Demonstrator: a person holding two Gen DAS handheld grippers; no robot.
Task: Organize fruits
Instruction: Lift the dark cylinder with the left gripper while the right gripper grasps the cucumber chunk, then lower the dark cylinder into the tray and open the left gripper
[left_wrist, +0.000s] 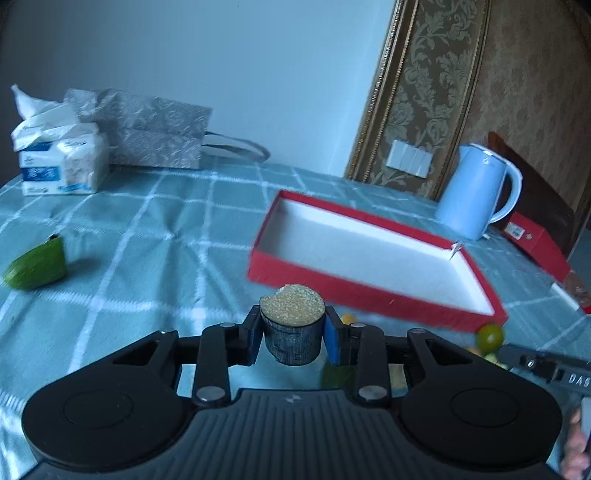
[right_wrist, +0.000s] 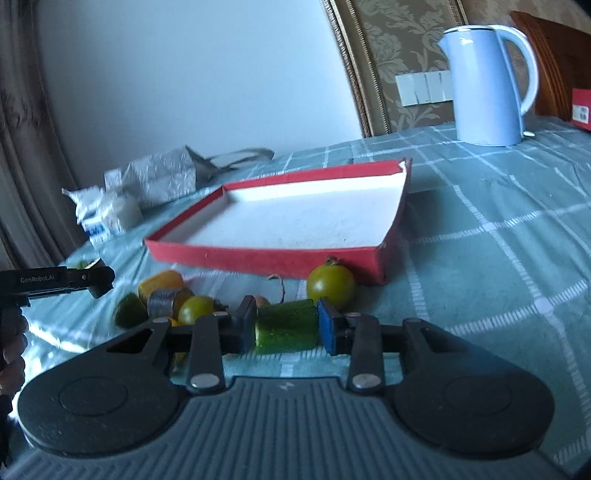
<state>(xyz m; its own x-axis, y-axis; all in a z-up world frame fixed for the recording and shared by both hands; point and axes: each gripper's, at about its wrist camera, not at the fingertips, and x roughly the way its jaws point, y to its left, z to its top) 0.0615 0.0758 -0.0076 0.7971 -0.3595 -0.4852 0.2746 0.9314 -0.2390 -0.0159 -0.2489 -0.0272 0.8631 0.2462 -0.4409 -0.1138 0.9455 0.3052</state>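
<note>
Both grippers carry fruit beside the shallow red cardboard box, presumably its destination. The left gripper clamps a dark-skinned sugarcane stub; the right gripper pinches a green cucumber chunk.

Counter under soft woven cloth, matt, creased, checked in pale lines. Red box: matt card outside, white inner face dull and faintly grainy. Kettle smooth plastic, slight sheen. Left tongs matt black plastic, bare metal pivot pins, blue rubbery pads; held dark chunk rough-skinned, cut top granular. Right tongs alike; green piece wet-glossy, pebbled. Green tomato smooth, shiny.
</note>
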